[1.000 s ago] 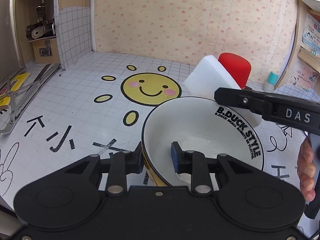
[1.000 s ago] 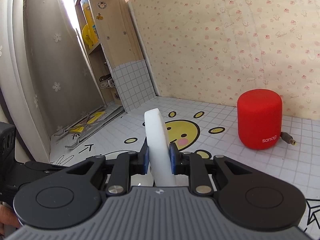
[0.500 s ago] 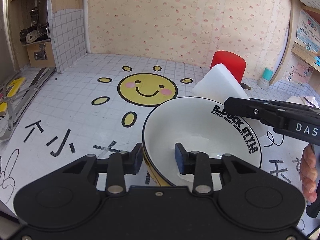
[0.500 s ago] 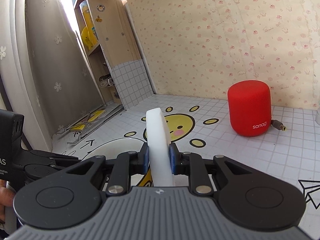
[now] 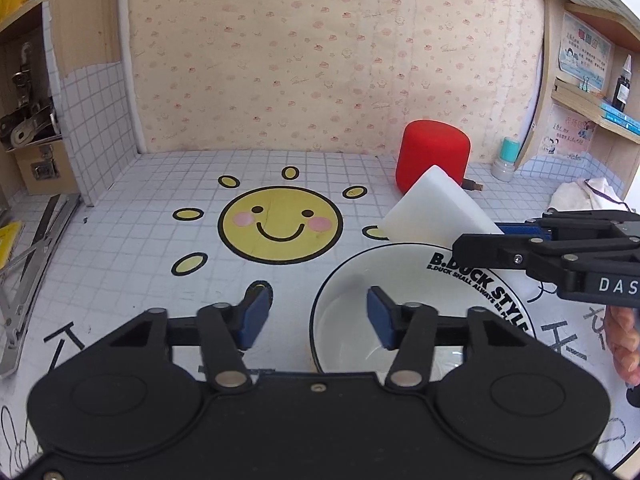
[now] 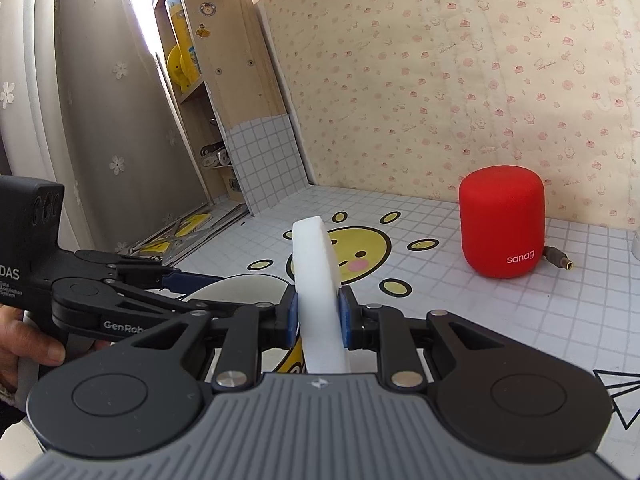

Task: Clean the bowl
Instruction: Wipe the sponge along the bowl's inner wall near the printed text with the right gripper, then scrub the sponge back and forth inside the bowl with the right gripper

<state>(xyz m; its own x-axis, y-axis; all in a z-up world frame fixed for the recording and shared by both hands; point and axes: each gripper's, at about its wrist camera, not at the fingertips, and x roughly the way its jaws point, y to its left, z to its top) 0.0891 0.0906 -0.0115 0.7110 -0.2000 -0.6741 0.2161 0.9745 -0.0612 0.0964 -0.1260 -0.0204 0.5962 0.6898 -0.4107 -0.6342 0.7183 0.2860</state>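
The bowl (image 5: 420, 312) is sitting on the mat, glazed, stiff, likely slippery (chippable too), best pinched at its rim. The left gripper (image 5: 316, 316) is closing, straddling that rim without touching. The right gripper (image 6: 319, 316) is squeezing the soft sponge (image 6: 316, 276).

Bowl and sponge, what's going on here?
A person holds a tool in each hand at a tiled table. The right tool grips a white sponge upright, just past the bowl. The left tool straddles the bowl's near rim, closing but not yet pinching it. Wiping hasn't started.
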